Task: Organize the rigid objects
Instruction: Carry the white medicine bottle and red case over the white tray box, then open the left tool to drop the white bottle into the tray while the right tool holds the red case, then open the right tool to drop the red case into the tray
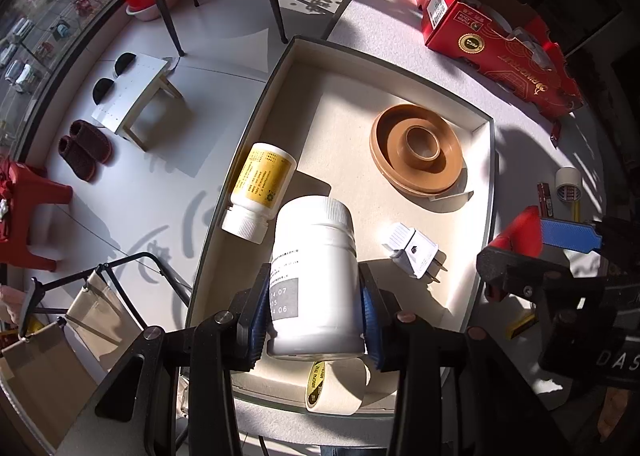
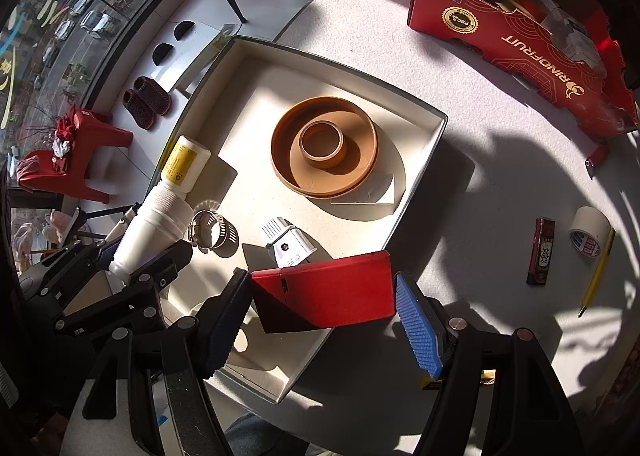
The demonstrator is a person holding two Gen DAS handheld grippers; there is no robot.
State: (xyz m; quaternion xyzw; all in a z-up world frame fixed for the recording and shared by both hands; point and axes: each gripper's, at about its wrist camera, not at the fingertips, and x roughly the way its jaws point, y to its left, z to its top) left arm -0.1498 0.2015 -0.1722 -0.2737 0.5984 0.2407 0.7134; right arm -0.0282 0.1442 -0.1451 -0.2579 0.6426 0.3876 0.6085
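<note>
At the bottom of the left wrist view, the left gripper (image 1: 314, 316) is clamped on a large white bottle (image 1: 316, 276), both blue pads pressed against its sides, over the near end of the shallow white tray (image 1: 256, 103). A roll of masking tape (image 1: 340, 386) lies just under it, at the lower centre of the frame.

In the right wrist view, the right gripper (image 2: 324, 320) grips a flat red box (image 2: 332, 292) at the lower centre, over the tray's near edge (the right pad's contact is hard to judge).

Farther in, a white plug adapter (image 2: 290, 246) and a metal hose clamp (image 2: 212, 230) rest on the tray floor. A smaller yellow-labelled bottle (image 1: 260, 191) lies on its side at the tray's left edge, and a brown round dish (image 2: 324, 147) sits mid-frame.
</note>
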